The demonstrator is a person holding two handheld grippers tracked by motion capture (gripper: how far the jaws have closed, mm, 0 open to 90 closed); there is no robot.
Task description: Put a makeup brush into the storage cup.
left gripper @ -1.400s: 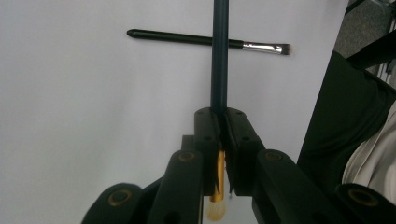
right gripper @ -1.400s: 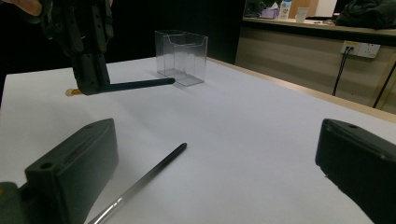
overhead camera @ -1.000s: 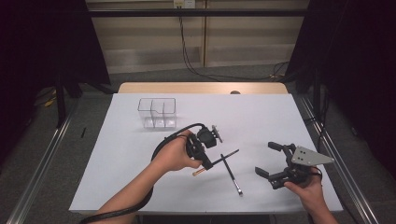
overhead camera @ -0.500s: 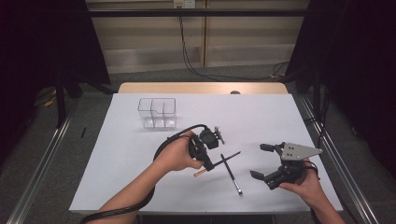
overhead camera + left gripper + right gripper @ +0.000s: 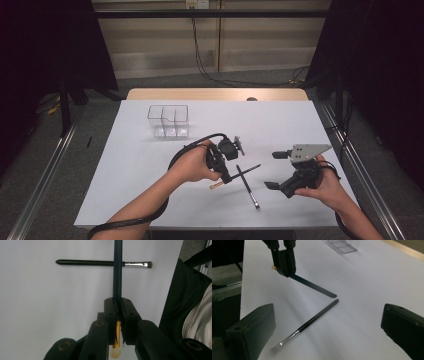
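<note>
My left gripper [image 5: 223,176] is shut on a makeup brush with a dark blue handle [image 5: 248,168] and a gold ferrule, held near the table's middle with the handle pointing right. In the left gripper view the handle [image 5: 117,270] runs up out of the closed jaws [image 5: 119,302], crossing above a black brush with a silver ferrule [image 5: 100,263]. That black brush [image 5: 248,186] lies flat on the white table. My right gripper [image 5: 276,170] hovers open to its right. In the right gripper view its jaws [image 5: 327,327] stand wide apart, facing the lying brush [image 5: 312,321] and the held one [image 5: 312,286].
A clear plastic organizer with compartments [image 5: 169,121] stands at the back left of the white table top [image 5: 300,120]. It also shows at the top of the right gripper view [image 5: 343,245]. Metal rails run along both sides of the table.
My right gripper has shifted a little left toward the brushes and risen slightly. The left gripper and its brush have stayed put.
</note>
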